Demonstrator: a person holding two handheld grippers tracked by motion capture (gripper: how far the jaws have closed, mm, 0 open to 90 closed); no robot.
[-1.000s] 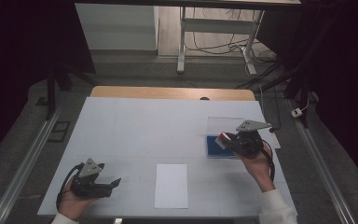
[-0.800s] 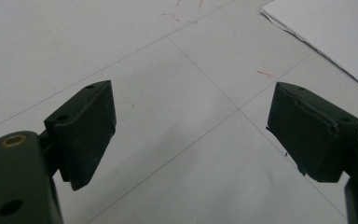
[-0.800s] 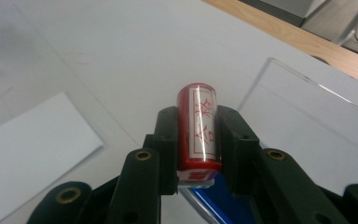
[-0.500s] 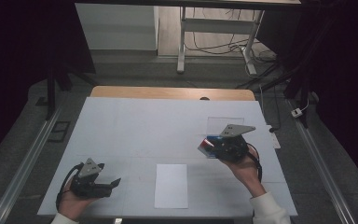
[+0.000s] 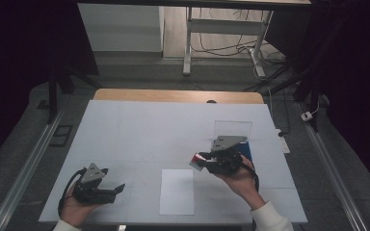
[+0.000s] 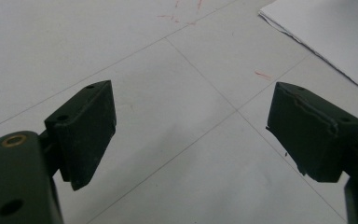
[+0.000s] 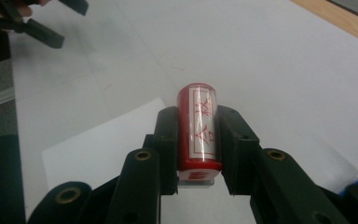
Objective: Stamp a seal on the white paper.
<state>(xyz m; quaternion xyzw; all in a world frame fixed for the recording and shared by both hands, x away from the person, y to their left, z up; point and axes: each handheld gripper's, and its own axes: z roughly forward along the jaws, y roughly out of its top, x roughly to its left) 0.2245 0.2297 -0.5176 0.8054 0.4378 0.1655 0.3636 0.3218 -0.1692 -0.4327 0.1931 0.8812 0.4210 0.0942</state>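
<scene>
Shifting leftward from right of centre in the high view toward the white paper sheet (image 5: 177, 191), right gripper (image 5: 201, 161) clamping a red cylindrical stamp (image 7: 199, 127) between both jaws. Resting at lower left, left gripper (image 5: 117, 188) gaping wide, gripping nothing.

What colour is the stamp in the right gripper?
Red, with a white label bearing red characters; the stamp shows best in the right gripper view.

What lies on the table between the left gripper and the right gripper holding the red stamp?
In the high view, a white paper sheet lies between the left gripper and the right gripper with the red stamp.
</scene>
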